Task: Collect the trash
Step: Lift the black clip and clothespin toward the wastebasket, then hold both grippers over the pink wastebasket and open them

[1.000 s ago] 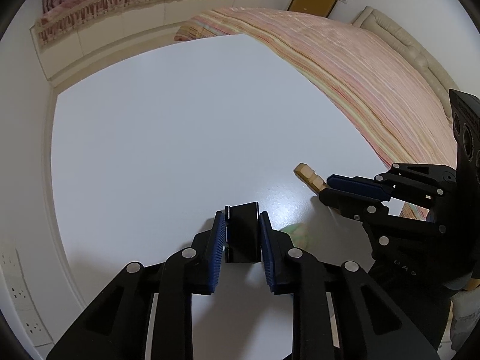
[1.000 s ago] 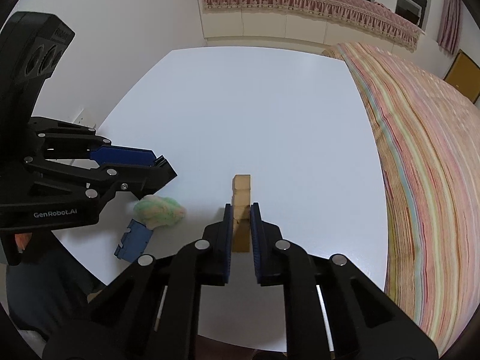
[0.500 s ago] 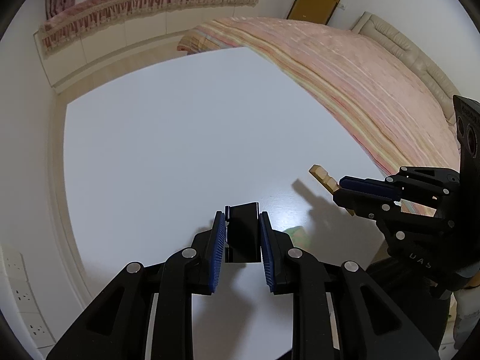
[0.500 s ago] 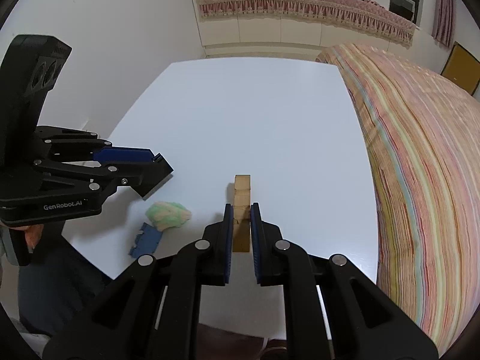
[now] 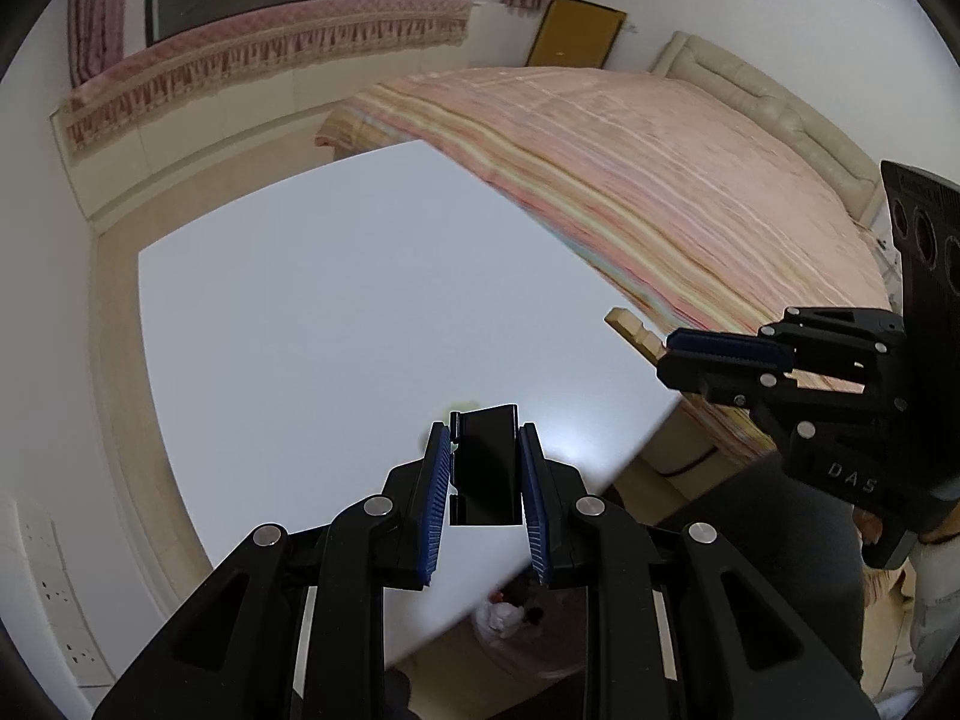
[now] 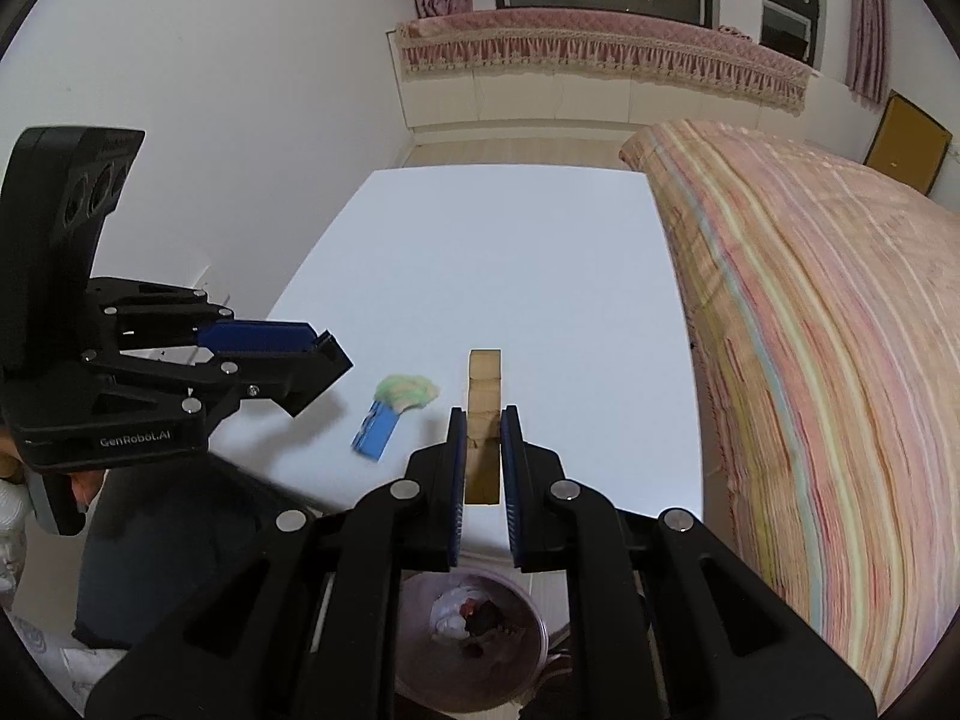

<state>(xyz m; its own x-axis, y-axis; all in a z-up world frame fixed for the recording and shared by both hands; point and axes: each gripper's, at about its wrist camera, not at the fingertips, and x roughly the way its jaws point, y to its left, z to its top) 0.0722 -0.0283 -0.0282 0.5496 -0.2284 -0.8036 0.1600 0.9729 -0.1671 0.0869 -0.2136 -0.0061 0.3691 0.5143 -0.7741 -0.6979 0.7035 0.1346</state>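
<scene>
My left gripper (image 5: 485, 468) is shut on a flat black piece (image 5: 485, 468) and holds it above the white table (image 5: 336, 324). My right gripper (image 6: 483, 456) is shut on a tan wooden block strip (image 6: 483, 414), lifted above the table's near edge; it also shows in the left wrist view (image 5: 636, 333). A green-white crumpled wad (image 6: 407, 391) and a blue card (image 6: 377, 433) lie on the table near the front left. A trash bin (image 6: 474, 630) with scraps in it stands below the table edge, under the right gripper.
A bed with a striped pink cover (image 6: 828, 360) runs along the table's right side. A white wall (image 6: 240, 120) is on the left, with a window bench (image 6: 600, 54) at the far end. The bin also shows in the left wrist view (image 5: 516, 624).
Both grippers have pulled back and up from the table with their items still held. The trash bin below the table edge has come into view.
</scene>
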